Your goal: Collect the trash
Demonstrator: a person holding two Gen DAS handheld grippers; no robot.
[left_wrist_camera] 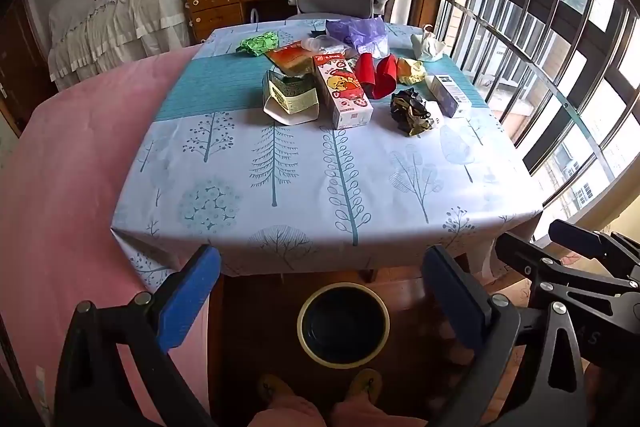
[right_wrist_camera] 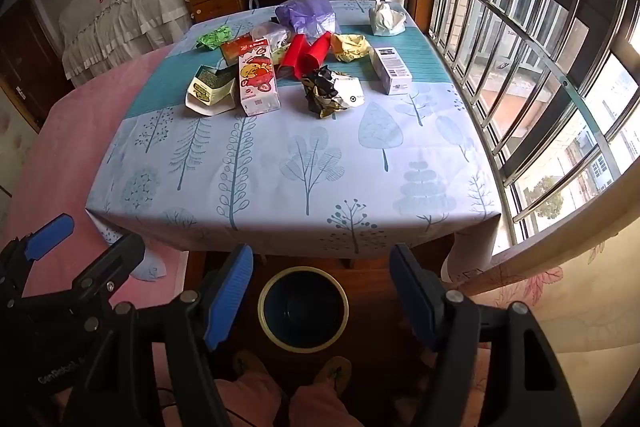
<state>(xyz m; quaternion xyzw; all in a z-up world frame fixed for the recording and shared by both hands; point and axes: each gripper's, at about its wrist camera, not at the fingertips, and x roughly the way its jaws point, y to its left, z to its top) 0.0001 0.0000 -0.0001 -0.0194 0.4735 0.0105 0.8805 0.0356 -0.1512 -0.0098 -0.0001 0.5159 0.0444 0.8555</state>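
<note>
Left wrist view looks steeply down past the left gripper (left_wrist_camera: 320,291), whose blue ribbed pads stand wide apart with nothing between them. Below the gap sits a round trash bin (left_wrist_camera: 343,325) on the dark wood floor, dark inside with a pale yellow rim, just in front of the table edge. The right gripper (right_wrist_camera: 322,293) is likewise spread open and empty, framing the same bin in the right wrist view.

The table (left_wrist_camera: 280,195) wears a smooth, glossy pale blue cloth printed with line-drawn trees and a teal striped band across its far half. The trash lies clustered toward twelve o'clock on that band. A tall pink carton (left_wrist_camera: 343,91) shows a cartoon chick and strawberries (its small lettering is too blurred to read). At its nine o'clock a cream and green opened box (left_wrist_camera: 290,95) rests on a white flap of card. A crumpled black and gold foil wrapper (left_wrist_camera: 412,111) lies at the carton's three o'clock, and a white rectangular box (left_wrist_camera: 448,95) with a printed label sits just beyond it. Two red paper cups (left_wrist_camera: 378,75) lie tipped together behind the carton, beside a wad of yellow paper (left_wrist_camera: 412,71). Farther back are a scrunched green wrapper (left_wrist_camera: 258,43), a filmy purple plastic bag (left_wrist_camera: 358,33) and a knotted white bag (left_wrist_camera: 427,45).
</note>
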